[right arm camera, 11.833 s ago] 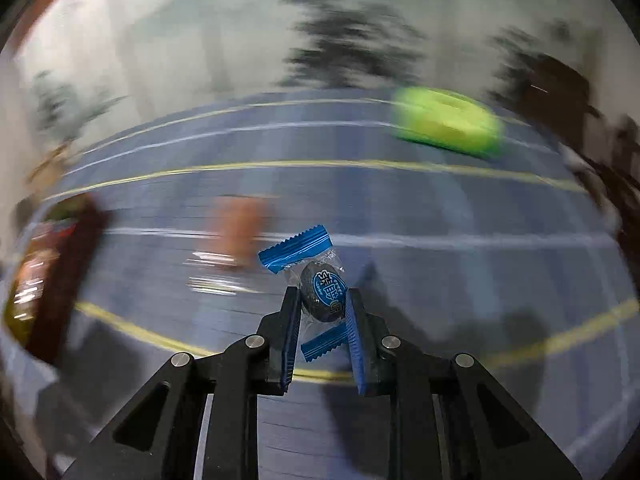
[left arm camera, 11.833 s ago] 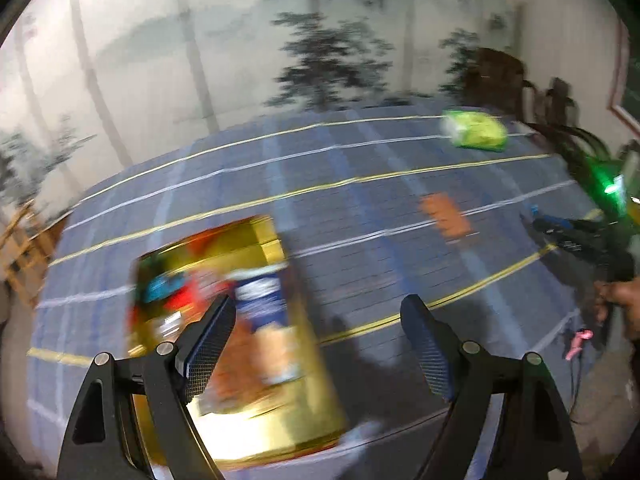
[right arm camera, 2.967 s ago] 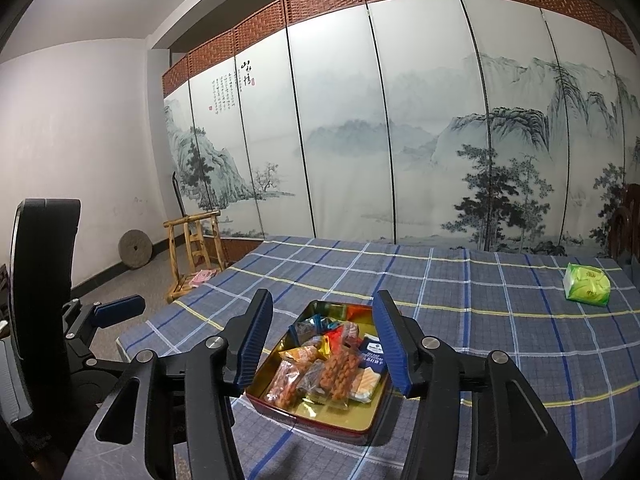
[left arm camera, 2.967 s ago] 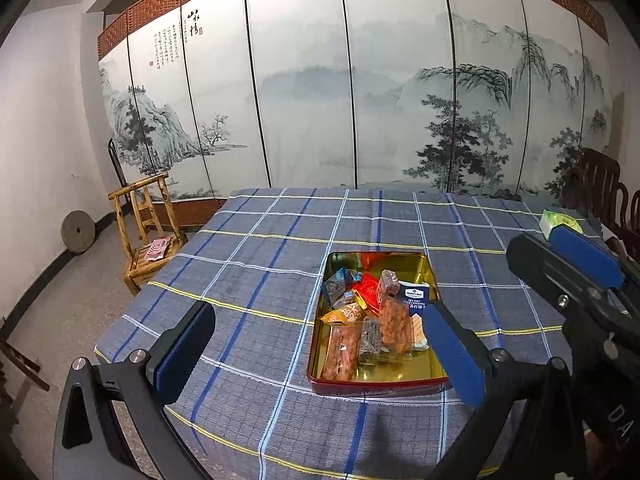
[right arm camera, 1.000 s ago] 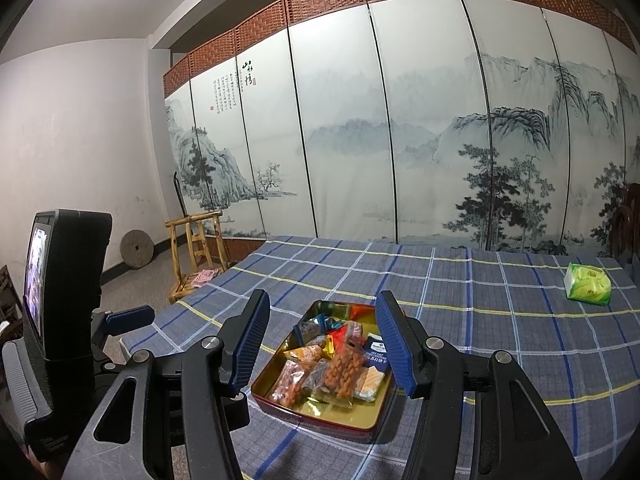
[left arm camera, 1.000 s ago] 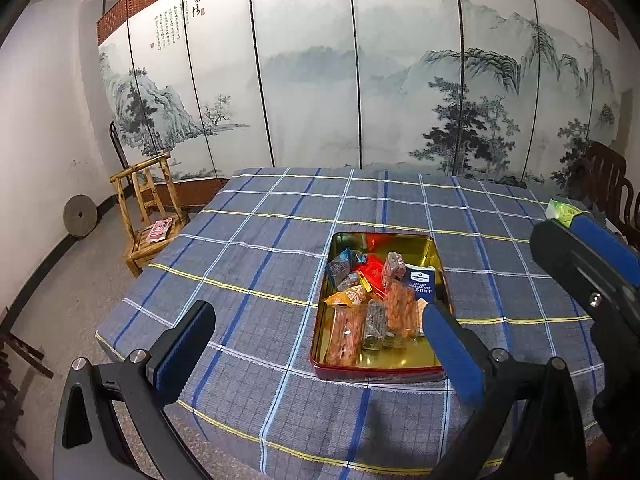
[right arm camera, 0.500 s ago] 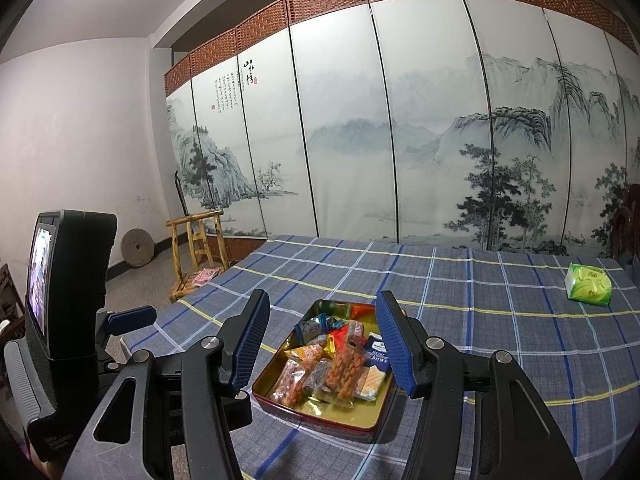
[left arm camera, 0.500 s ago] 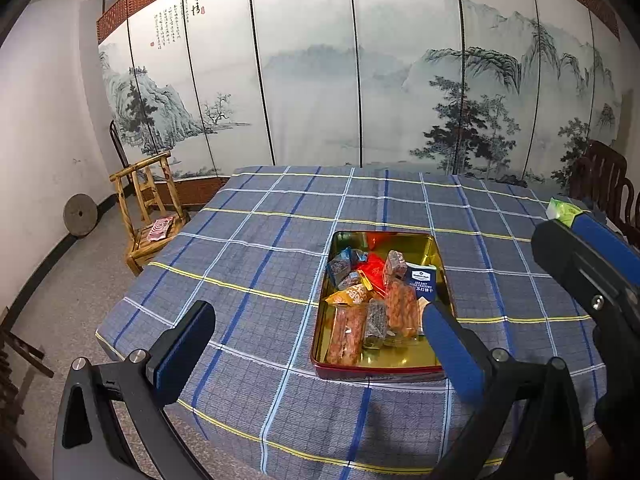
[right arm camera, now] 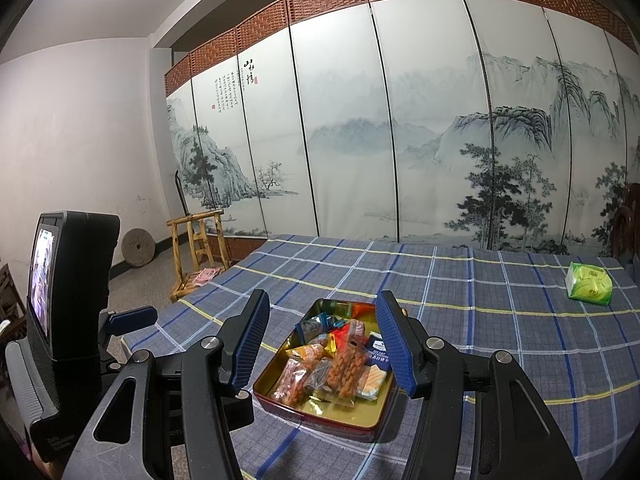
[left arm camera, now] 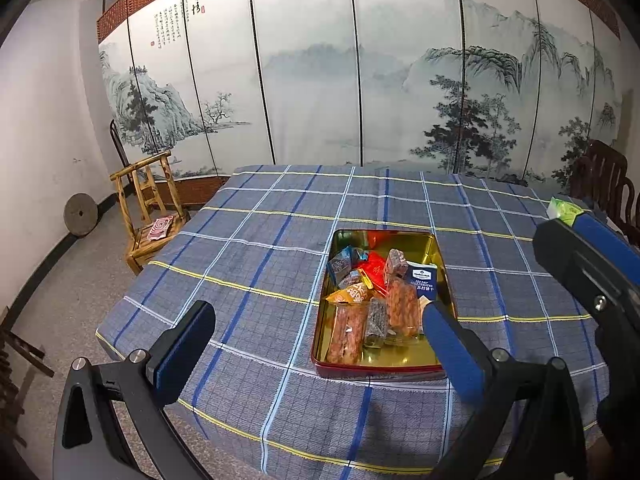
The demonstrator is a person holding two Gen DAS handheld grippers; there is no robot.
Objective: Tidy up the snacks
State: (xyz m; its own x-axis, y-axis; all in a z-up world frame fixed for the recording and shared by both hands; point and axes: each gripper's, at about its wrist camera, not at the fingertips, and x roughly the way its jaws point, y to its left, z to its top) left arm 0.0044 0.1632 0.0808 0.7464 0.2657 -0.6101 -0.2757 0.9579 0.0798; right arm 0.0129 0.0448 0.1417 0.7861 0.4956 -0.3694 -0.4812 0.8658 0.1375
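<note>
A gold tin (left arm camera: pixel 437 249) with a red outer wall sits on the blue plaid tablecloth (left arm camera: pixel 260 248), holding several wrapped snacks (left arm camera: pixel 376 300). My left gripper (left arm camera: pixel 316 312) hangs wide open and empty, back from the table's near edge. My right gripper (right arm camera: pixel 322 304) is open too, with nothing between its blue pads, and the tin (right arm camera: pixel 280 400) with its snacks (right arm camera: pixel 340 364) lies beyond it. Part of the right gripper (left arm camera: pixel 580 252) shows at the right edge of the left wrist view. The left gripper's body (right arm camera: pixel 68 300) stands at the left of the right wrist view.
A green packet (right arm camera: pixel 590 283) lies alone near the table's far right corner (left arm camera: pixel 564 208). A light wooden chair (left arm camera: pixel 148 216) stands left of the table. Dark wooden chairs (left arm camera: pixel 604 184) stand at the right. A painted folding screen (left arm camera: pixel 360 80) runs behind.
In the oldest frames my right gripper held a blue-wrapped candy close over the cloth; now it is open and empty and both grippers are back from the table. Nothing moved in the last second.
</note>
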